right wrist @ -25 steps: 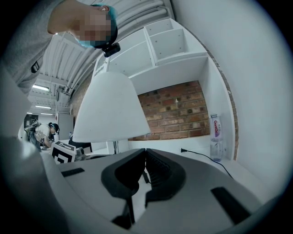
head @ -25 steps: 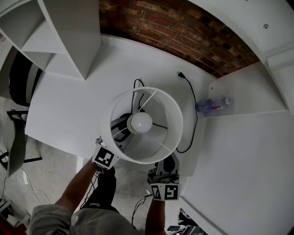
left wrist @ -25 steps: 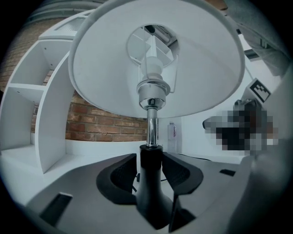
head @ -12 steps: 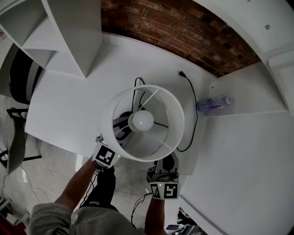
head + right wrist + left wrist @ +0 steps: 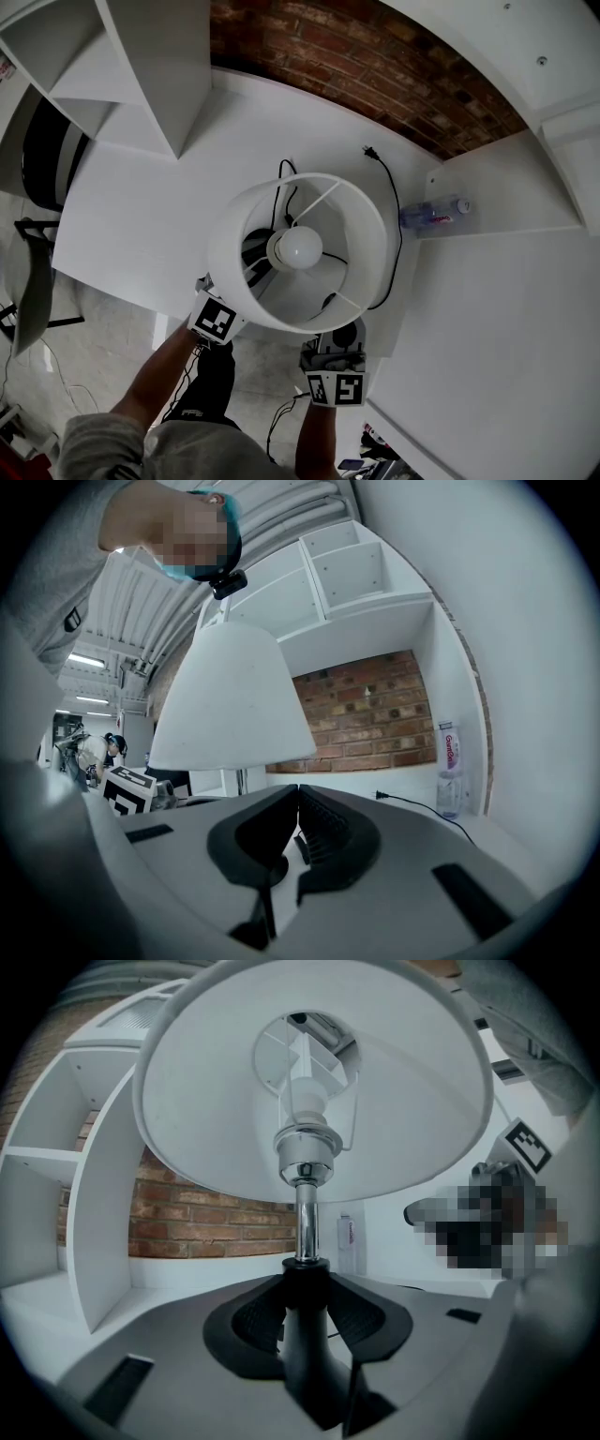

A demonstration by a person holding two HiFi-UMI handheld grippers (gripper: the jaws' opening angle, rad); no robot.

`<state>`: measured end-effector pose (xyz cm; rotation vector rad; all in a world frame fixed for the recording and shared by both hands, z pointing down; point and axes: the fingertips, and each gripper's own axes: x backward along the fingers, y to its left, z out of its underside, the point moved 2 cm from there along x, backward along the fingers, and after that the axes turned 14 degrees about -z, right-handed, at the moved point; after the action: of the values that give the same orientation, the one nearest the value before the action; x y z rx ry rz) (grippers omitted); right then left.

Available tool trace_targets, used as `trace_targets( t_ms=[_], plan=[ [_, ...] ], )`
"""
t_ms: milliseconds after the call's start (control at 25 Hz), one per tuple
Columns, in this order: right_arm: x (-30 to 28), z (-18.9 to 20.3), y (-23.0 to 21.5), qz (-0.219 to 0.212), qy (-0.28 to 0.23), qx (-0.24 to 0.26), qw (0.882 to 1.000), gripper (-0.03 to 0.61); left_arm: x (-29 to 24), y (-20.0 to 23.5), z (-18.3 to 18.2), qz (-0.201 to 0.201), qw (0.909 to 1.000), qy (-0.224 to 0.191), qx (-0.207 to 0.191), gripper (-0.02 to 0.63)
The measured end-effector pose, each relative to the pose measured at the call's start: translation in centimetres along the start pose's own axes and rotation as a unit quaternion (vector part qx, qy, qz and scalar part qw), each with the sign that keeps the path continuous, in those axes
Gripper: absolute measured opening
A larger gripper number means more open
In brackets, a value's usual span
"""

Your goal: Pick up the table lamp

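Observation:
The table lamp has a wide white shade (image 5: pixel 366 234) with a bulb (image 5: pixel 298 246) at its middle. It stands near the front edge of the white table (image 5: pixel 131 216). In the left gripper view its chrome pole (image 5: pixel 305 1222) rises from a black neck (image 5: pixel 305 1335). My left gripper (image 5: pixel 305 1290) is shut on that neck, under the shade (image 5: pixel 394 1101). My right gripper (image 5: pixel 298 794) is shut with nothing between its pads. It is level, just right of the lamp, whose shade (image 5: pixel 234 705) is at its left. In the head view the shade hides the tips of both grippers.
The lamp's black cord (image 5: pixel 396 225) loops over the table to a loose plug (image 5: pixel 368 151). A plastic bottle (image 5: pixel 433 214) lies on a white ledge at the right. White shelving (image 5: pixel 141 75) stands at the back left, with a brick wall (image 5: pixel 375 66) behind.
In the head view the shade and bulb have shifted a little to the right, and the shade looks slightly larger. Both marker cubes have stayed where they were.

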<state>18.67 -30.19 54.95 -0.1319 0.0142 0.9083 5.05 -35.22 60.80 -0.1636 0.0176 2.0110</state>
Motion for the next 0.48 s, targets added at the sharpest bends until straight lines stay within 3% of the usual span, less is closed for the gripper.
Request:
trace_targets(
  t_ms=[280,480],
  plan=[
    [-0.2,-2.2,1.1,-0.006,-0.016,0.004,1.0,0.023,1.1,0.6,-2.0,0.0,0.9999,0.006,-0.011,0.138],
    [-0.1,-3.9,2.4,-0.011,-0.026,0.013,1.0,0.023,2.8,1.3,-3.6,-0.015,0.9997,-0.007,0.019,0.138]
  ],
)
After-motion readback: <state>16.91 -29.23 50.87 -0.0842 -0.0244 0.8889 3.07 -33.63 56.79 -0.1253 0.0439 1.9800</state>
